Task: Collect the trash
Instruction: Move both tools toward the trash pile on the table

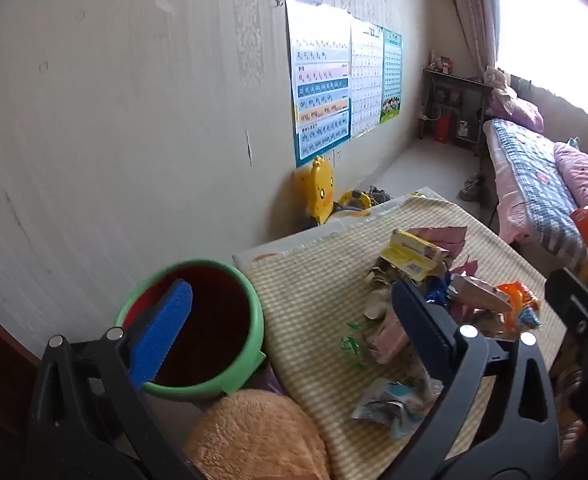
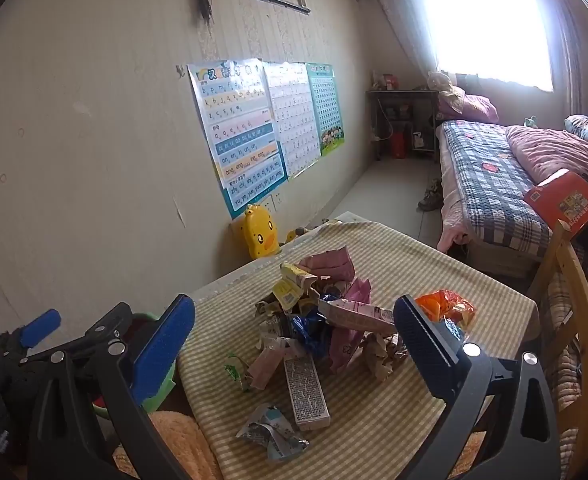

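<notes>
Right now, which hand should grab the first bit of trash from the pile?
Probably the right. Its open tool frames the trash pile straight ahead. The left tool sits off to the side, one finger over the green bin, so it looks better placed for that.

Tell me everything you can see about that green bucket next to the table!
The green bucket is a round plastic bin with a light green rim and a dark red inside. It stands upright with no lid, and it looks empty as far as the shadow lets you see. It sits below the striped tablecloth's left edge, near the wall. A fuzzy orange cushion lies just in front of it. The left gripper hangs open, one blue finger over the bucket's mouth.
</notes>
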